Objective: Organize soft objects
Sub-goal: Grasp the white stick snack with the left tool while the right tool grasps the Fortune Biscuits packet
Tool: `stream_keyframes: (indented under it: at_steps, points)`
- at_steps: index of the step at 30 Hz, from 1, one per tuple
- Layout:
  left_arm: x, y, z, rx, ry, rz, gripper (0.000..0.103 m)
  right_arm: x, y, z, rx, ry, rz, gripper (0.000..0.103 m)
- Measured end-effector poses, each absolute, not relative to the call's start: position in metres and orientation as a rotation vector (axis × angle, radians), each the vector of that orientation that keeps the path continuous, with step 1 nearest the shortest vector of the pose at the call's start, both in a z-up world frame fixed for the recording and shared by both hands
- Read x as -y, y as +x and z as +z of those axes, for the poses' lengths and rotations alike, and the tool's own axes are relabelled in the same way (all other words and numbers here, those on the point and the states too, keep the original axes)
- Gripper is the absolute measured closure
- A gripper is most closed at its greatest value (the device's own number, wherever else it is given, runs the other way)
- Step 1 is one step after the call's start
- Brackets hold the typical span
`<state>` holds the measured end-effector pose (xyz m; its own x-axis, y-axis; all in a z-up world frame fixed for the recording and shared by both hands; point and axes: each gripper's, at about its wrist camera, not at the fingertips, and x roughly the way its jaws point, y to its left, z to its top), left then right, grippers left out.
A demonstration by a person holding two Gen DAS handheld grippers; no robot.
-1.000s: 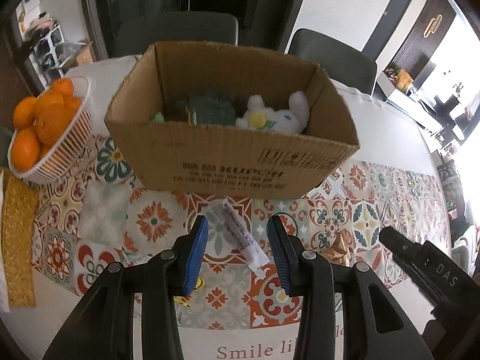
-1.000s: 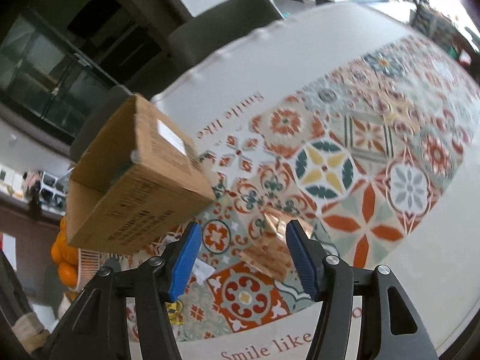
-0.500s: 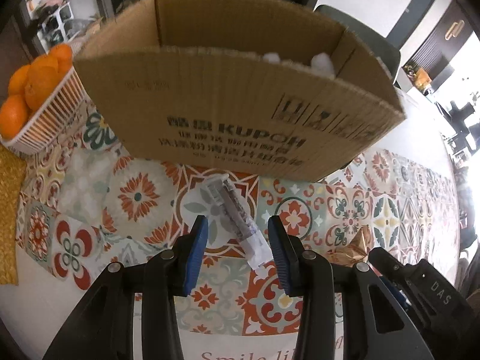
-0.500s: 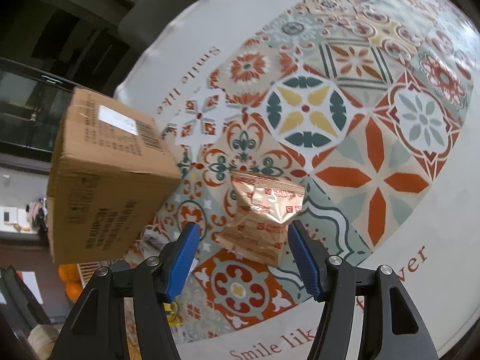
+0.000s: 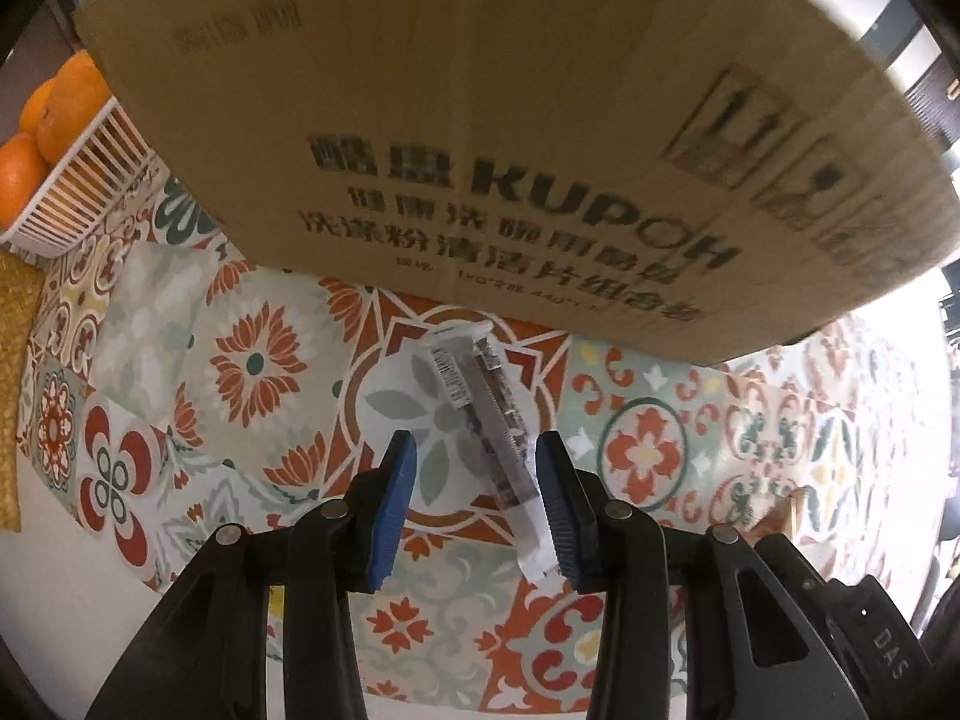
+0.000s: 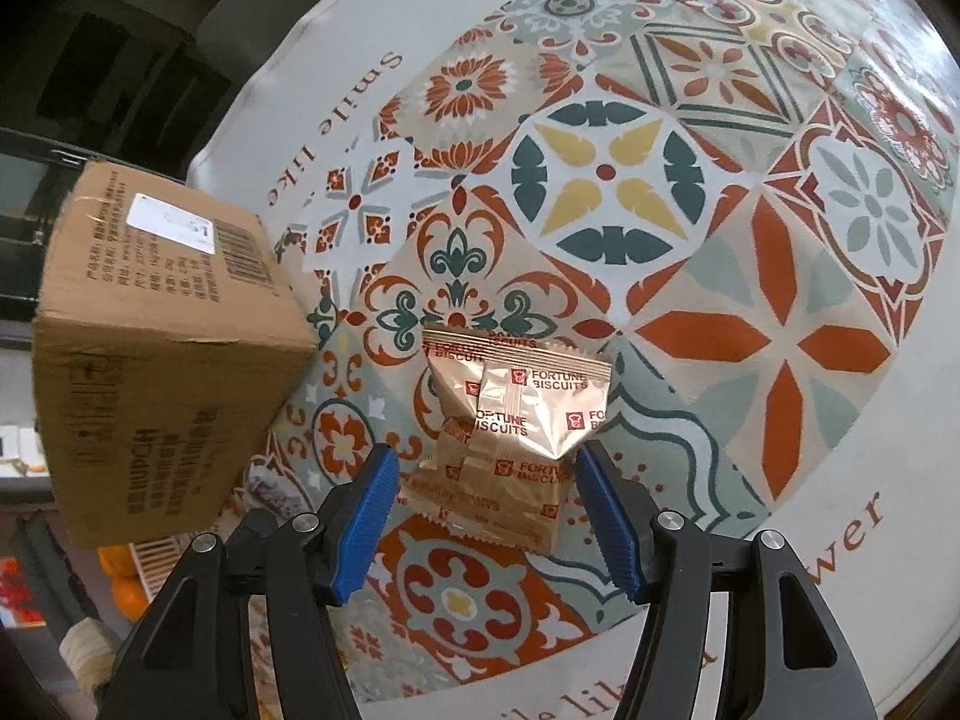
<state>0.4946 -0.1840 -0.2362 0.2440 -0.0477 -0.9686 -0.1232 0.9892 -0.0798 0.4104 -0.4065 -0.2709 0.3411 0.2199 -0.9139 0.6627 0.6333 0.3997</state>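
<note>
A long clear plastic packet lies on the patterned tablecloth, just in front of the brown cardboard box. My left gripper is open, low over the cloth, with the packet's near end between its blue pads. A gold Fortune Biscuits packet lies on the cloth to the right of the box. My right gripper is open, its pads on either side of the packet's near part. The inside of the box is hidden.
A white basket of oranges stands left of the box. A yellow woven mat lies at the far left. The other gripper's black body shows at the lower right of the left wrist view. A dark chair stands beyond the table.
Both grippers have moved forward and down. The left one now has the clear packet between its pads and the box fills its view. The right one has closed in around the gold packet.
</note>
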Motion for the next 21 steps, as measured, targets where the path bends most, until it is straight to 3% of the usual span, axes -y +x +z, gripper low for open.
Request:
stream_keyframes:
  at_steps: [7,14,21]
  points:
    - [0.189,0.508,-0.256,-1.356,-0.152,0.051,0.062,0.407,0.418,-0.28,-1.241,0.877,-0.361,0.04]
    - [0.205,0.525,-0.273,-1.393,-0.166,0.008,0.07,0.408,0.424,-0.284,-1.245,0.866,-0.332,0.04]
    - [0.214,0.525,-0.276,-1.381,-0.159,-0.049,0.077,0.4,0.425,-0.284,-1.233,0.819,-0.275,0.052]
